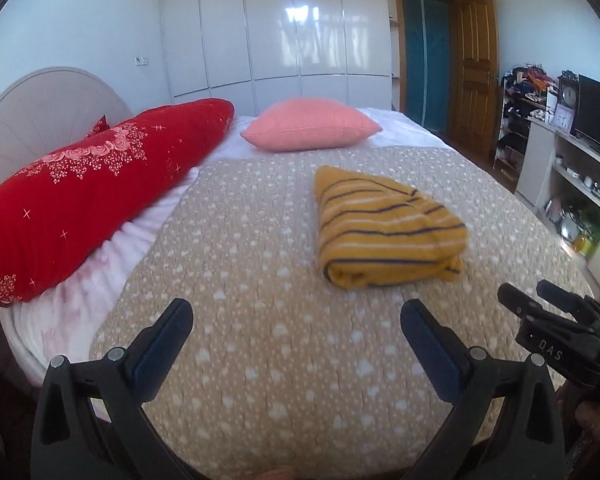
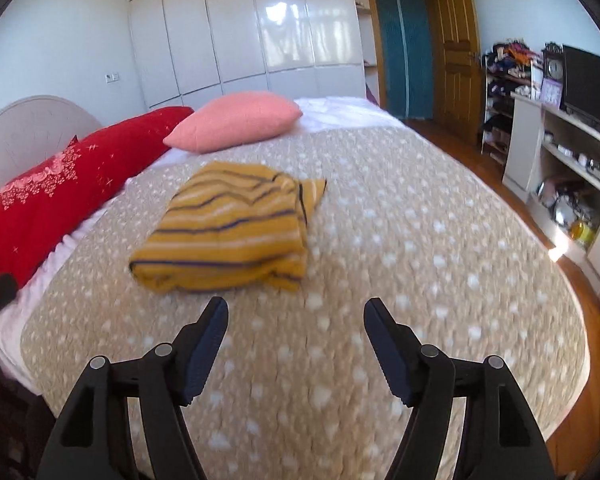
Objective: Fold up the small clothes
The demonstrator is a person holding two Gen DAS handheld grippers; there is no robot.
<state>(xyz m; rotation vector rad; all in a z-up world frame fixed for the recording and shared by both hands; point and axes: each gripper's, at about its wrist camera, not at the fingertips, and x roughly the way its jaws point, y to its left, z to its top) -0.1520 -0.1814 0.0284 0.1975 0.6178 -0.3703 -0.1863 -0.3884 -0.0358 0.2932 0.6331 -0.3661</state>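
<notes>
Garment: yellow striped garment (image 1: 388, 228) lies folded into a compact bundle on the bed cover (image 1: 260, 320), ahead of both hand-held grippers and touching neither.
Left hand-held gripper (image 1: 296, 320): jaws spread wide, nothing between them; the bundle sits ahead and to its right.
Right hand-held gripper (image 2: 296, 316): jaws parted, empty; the bundle sits just ahead and to its left. In the left wrist view it shows at the right edge (image 1: 548, 308).
Step in hand (judged): the fold looks complete and released; both tools stand clear of the cloth.
Fold quality: near edge is a rounded doubled fold; a loose corner sticks out at the far right of the bundle (image 2: 314, 190).
Recommended action: if tidying, pinch only that corner and lay it flat over the top layer; do not drag the whole bundle.
Approach: come from the near side, low and slow, jaws apart until a cloth edge lies between the pads.
Risk: snagging the bed cover with the garment; lift a little to check separation.
Clearance: red pillow (image 1: 88, 196) and pink pillow (image 1: 308, 128) lie beyond and left, well apart from the bundle.
</notes>
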